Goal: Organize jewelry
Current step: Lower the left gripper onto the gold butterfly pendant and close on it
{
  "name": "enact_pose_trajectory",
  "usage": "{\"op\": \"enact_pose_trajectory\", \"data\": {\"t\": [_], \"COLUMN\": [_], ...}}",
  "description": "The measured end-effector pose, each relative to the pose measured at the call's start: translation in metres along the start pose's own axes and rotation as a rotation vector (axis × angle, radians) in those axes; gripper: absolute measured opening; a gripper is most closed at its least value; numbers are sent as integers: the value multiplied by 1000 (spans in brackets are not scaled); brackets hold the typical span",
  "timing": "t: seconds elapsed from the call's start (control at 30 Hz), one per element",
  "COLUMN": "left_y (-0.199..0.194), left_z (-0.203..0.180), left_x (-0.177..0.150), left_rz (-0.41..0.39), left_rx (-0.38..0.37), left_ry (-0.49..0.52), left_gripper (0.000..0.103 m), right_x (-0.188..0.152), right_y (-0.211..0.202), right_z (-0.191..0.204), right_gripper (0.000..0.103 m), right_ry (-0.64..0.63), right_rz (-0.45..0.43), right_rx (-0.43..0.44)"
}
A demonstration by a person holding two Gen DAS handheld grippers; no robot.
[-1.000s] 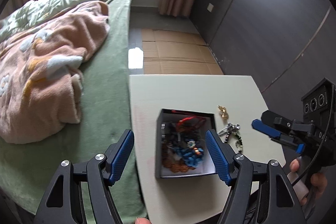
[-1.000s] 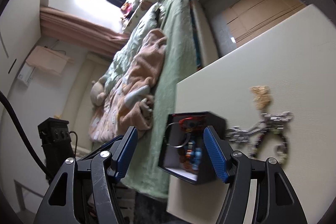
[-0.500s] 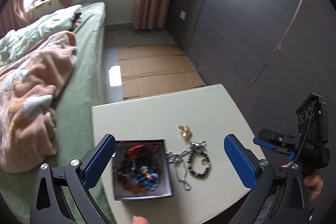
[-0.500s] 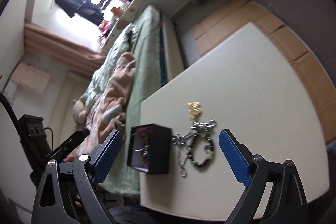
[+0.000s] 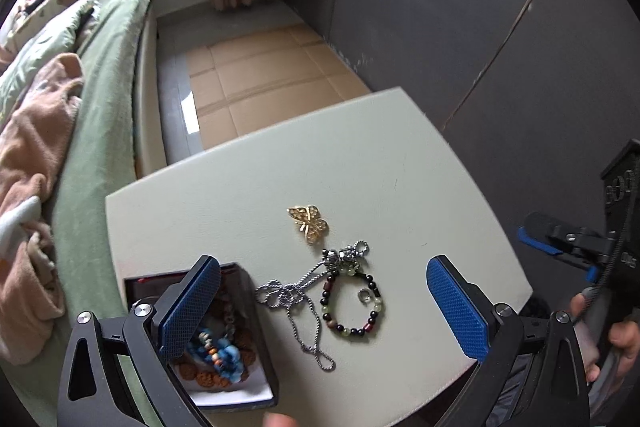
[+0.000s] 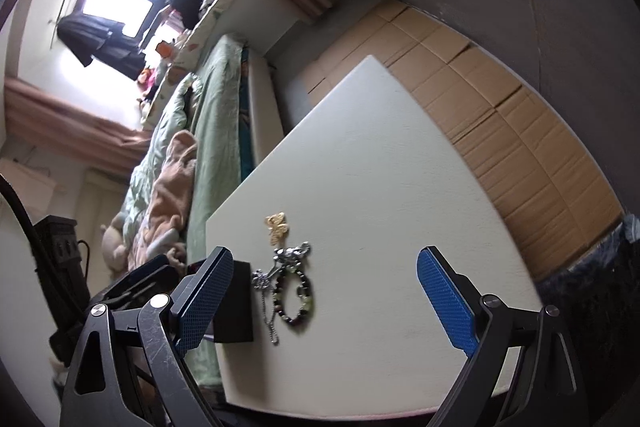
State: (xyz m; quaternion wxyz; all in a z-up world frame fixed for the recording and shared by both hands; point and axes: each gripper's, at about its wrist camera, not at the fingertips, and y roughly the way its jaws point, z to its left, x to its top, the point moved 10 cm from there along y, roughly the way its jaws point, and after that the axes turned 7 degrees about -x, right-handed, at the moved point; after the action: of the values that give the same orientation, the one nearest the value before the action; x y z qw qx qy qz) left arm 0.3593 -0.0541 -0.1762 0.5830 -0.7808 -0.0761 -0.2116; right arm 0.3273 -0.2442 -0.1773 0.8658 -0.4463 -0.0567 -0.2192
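A black jewelry box (image 5: 224, 379) with several bead strings stands at the near left of the pale table (image 5: 360, 163). Right of it lie a silver chain (image 5: 298, 297), a beaded bracelet (image 5: 352, 303) with a small ring (image 5: 364, 294) inside, and a gold butterfly brooch (image 5: 309, 223). My left gripper (image 5: 324, 303) is open and empty above the chain and bracelet. My right gripper (image 6: 324, 299) is open and empty, held off the table's right side; it shows in the left wrist view (image 5: 540, 241). The right wrist view shows the box (image 6: 236, 303), chain (image 6: 266, 297), bracelet (image 6: 294, 297) and brooch (image 6: 277, 227).
A bed with a green cover (image 5: 100, 99) and a pink blanket (image 5: 28, 167) runs along the table's left side. Flattened cardboard (image 5: 260, 75) covers the floor beyond the table. A dark wall (image 5: 460, 7) stands to the right.
Both grippers opened wide. The left gripper swung right from over the box to over the chain and bracelet. The right gripper pulled back and now takes in the whole table.
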Motion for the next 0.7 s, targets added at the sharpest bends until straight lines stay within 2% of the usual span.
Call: {"op": "enact_pose_trajectory", "data": {"t": [0.07,0.17,0.27,0.3,0.33,0.4,0.53,0.6,0.7], "left_y": [13,33,49,55,62,73,86,89,97], "left_z": [0,-2,3,5,8,13,31,37,39], "left_x": [2,4,6,6,4,2,1,1,0], "left_rz": [27,67,90,98,119,144,155,159,160], "left_rx": [5,14,33,37,37,37,96,104,96], "left_ry": [1,8,-9,-23,-49,-82,-135,-158,-185], "left_gripper": [101,91,66,50,43,43,40,35,34], "right_x": [3,8,9,11,12,12,13,12,12], "right_y": [-2,-2,-1,-1,-1,-2,1,2,3], "right_z": [-9,-24,-36,-39,-40,-44,-44,-44,-45], "right_gripper": [94,94,94,94,94,94,94,94,94], "right_ry": [13,35,63,72,78,90,81,81,81], "right_rz": [-9,-21,-14,-15,-18,-19,-16,-9,-9], "right_rx": [-15,-46,-62,-60,-60,-67,-67,-61,-60]}}
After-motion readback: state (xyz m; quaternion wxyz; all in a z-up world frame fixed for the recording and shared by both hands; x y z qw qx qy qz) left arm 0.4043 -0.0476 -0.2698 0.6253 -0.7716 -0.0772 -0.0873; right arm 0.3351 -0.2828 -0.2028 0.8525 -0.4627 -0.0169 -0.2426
